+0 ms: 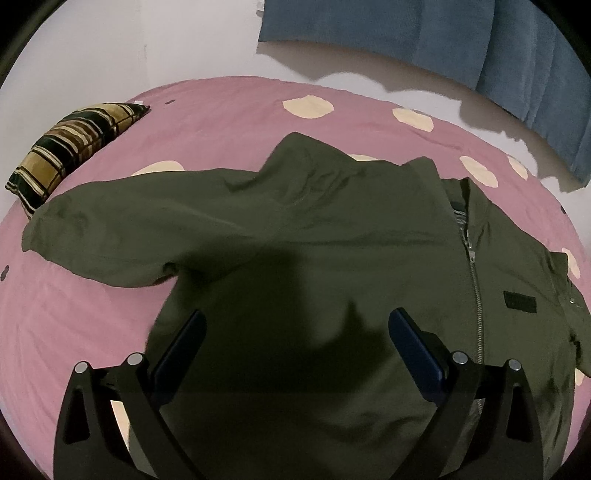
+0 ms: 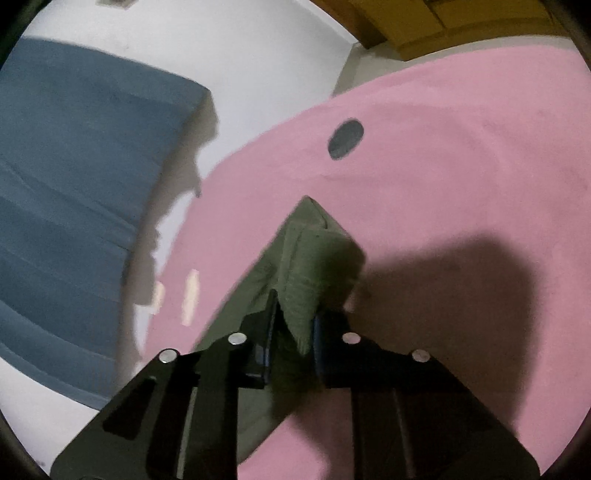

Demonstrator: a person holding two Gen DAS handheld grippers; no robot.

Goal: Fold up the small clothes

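A small olive green zip jacket (image 1: 332, 258) lies front up on the pink bedspread (image 1: 92, 314), its left sleeve stretched out to the left and its zipper (image 1: 476, 291) to the right. My left gripper (image 1: 295, 325) is open and empty, hovering above the jacket's lower body. My right gripper (image 2: 295, 314) is shut on the ribbed cuff of the jacket's sleeve (image 2: 317, 266), which is lifted a little above the bedspread (image 2: 443, 184). The rest of the jacket is hidden in the right wrist view.
A striped brown and black cushion (image 1: 70, 151) lies at the bed's far left. Blue curtains (image 1: 461, 48) hang on the white wall behind the bed, also in the right wrist view (image 2: 74, 184). A wooden cabinet (image 2: 443, 22) stands past the bed's corner.
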